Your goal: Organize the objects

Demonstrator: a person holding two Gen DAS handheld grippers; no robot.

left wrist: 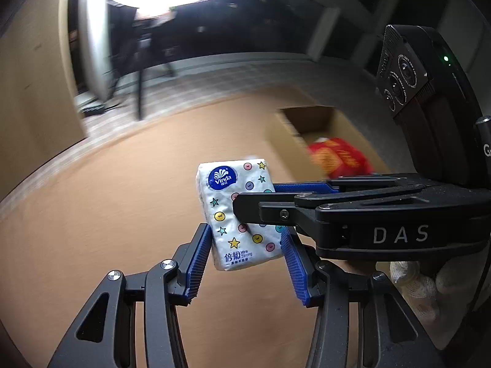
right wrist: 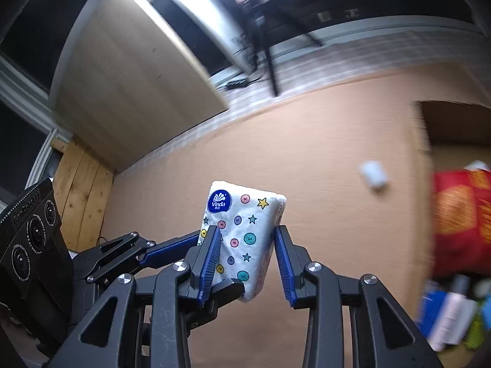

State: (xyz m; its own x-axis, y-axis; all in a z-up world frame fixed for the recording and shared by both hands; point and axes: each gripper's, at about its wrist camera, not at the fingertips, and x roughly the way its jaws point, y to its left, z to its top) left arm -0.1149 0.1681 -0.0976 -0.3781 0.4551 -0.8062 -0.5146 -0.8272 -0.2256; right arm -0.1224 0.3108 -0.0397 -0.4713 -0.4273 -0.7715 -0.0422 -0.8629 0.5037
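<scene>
Risk: tissue pack [left wrist: 237,211] held above desk [left wrist: 107,214] by both left claw [left wrist: 242,263] and right claw [right wrist: 247,263] may slip if either shifts before reaching cardboard box [left wrist: 310,122] at 2 o'clock.

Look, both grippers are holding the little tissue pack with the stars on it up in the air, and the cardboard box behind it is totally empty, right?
Not quite: the cardboard box is not empty. The left wrist view shows a red packet inside it. The rest holds: the left gripper and the right gripper both grip the star-patterned tissue pack above the table.
</scene>
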